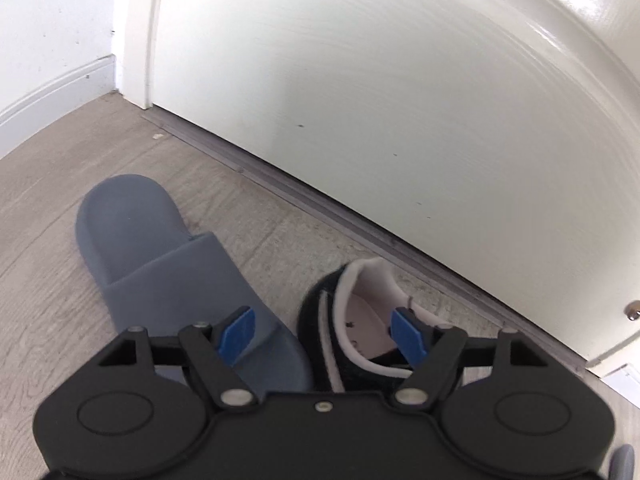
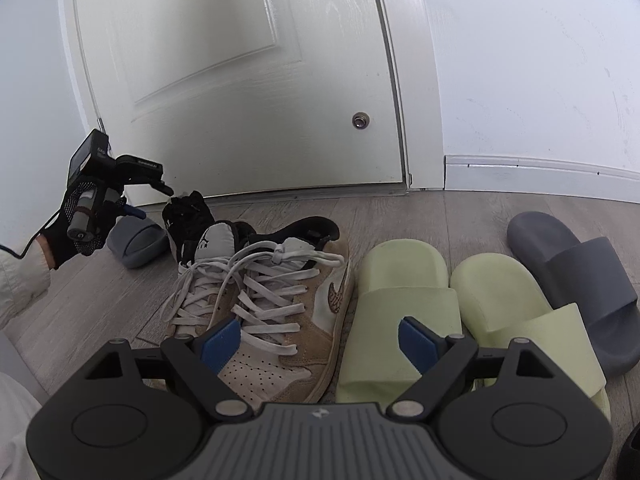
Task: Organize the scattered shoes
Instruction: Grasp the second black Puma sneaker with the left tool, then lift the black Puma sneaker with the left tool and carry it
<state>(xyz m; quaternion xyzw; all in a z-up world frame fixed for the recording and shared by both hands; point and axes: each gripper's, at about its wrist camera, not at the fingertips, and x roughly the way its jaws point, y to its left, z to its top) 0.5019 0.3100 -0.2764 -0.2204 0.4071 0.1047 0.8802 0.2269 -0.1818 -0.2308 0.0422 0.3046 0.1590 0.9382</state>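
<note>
Left wrist view shows the left gripper (image 1: pixel 326 334) released above a blue-grey slipper (image 1: pixel 160 256) and a black sneaker (image 1: pixel 344 320), while the right gripper (image 2: pixel 320 342) stands released above a tan sneaker (image 2: pixel 280 300).

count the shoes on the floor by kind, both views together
Slides: 4 – two pale green, one dark grey, one blue-grey slide
Laced sneakers: 2 – tan and white sneaker, another behind it
Black slip-on shoe: 1
Total: 7, if the black shape by the door is that slip-on
</note>
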